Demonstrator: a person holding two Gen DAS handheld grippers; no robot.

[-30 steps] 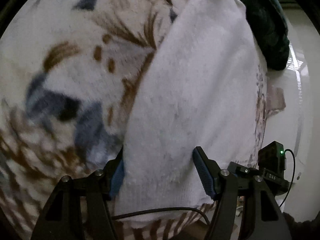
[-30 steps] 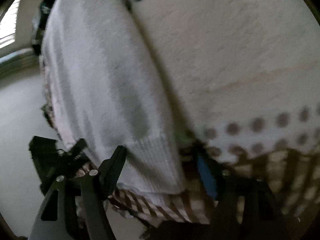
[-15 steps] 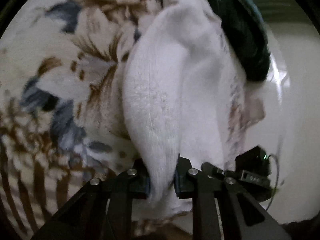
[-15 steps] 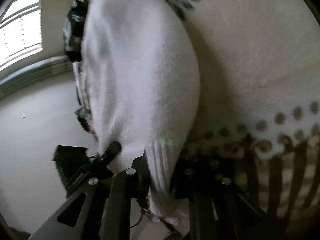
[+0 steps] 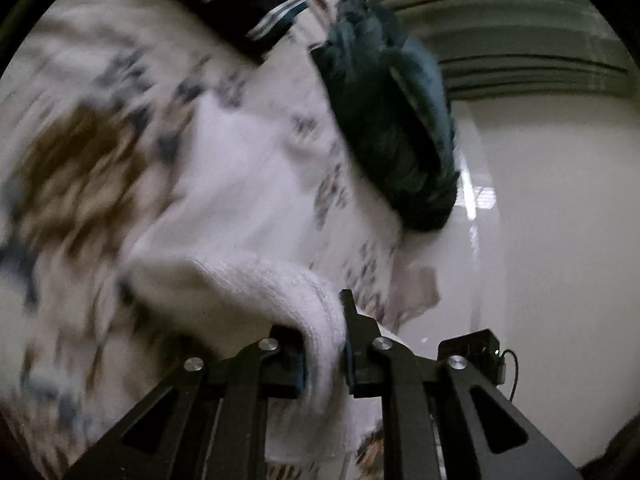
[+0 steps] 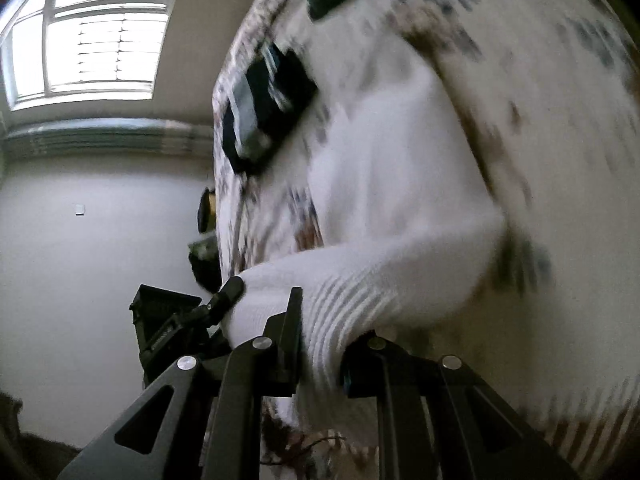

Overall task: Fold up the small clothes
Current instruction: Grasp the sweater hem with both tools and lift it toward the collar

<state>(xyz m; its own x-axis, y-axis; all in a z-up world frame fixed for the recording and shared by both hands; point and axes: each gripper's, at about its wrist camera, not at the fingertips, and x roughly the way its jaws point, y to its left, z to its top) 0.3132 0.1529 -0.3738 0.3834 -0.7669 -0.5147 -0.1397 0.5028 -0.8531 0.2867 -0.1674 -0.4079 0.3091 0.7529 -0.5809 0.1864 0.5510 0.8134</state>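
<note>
Lifting the near edge looks to be the step in hand: the left gripper (image 5: 325, 354) is pinched tight on one bunched corner of the white knitted garment (image 5: 248, 184), and the right gripper (image 6: 320, 354) is clamped the same way on the ribbed hem at the other corner. Both sets of jaws have just been closing, with the cloth between them. The garment's far part lies on the patterned blanket (image 5: 80, 168), while the near edge hangs up off it between the two grips. The next move probably calls for carrying both corners evenly toward the far edge, keeping the hem straight, then laying it down square. The knit looks soft, thick and fuzzy, plain white, ribbed at the hem. A dark green garment (image 5: 392, 120) lies far right, and a dark folded item (image 6: 268, 108) beyond.
</note>
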